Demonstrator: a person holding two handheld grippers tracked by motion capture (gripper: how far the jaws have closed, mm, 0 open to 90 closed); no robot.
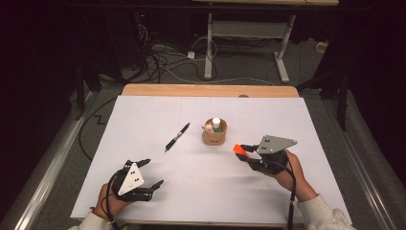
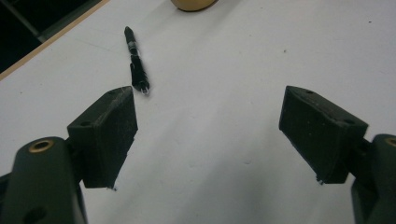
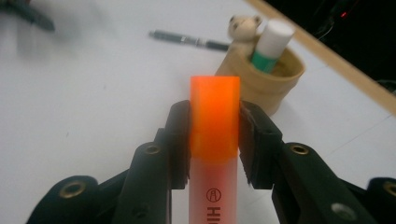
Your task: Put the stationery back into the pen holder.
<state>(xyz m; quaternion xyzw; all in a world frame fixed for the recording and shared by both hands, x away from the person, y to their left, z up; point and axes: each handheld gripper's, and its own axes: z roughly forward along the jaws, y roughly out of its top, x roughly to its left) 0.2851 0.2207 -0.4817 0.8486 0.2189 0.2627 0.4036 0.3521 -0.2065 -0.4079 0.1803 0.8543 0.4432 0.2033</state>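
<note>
The right gripper [image 3: 214, 140] is clamped on an orange highlighter [image 3: 214, 116], held above the white table [image 1: 143, 115] just right of the brown cup [image 1: 214, 135] near its middle. To drop it in cleanly, I would tip it upright over the gap beside the glue stick [image 3: 272, 43]. The left gripper [image 2: 210, 135] rests wide apart, holding nothing, near the black pen [image 2: 136, 59].

My left gripper [image 1: 146, 173] and right gripper [image 1: 247, 151] are matte black with brass-ringed screw holes, grey three-cornered plates, trailing black cables; my sleeves [image 1: 320, 211] are white
</note>
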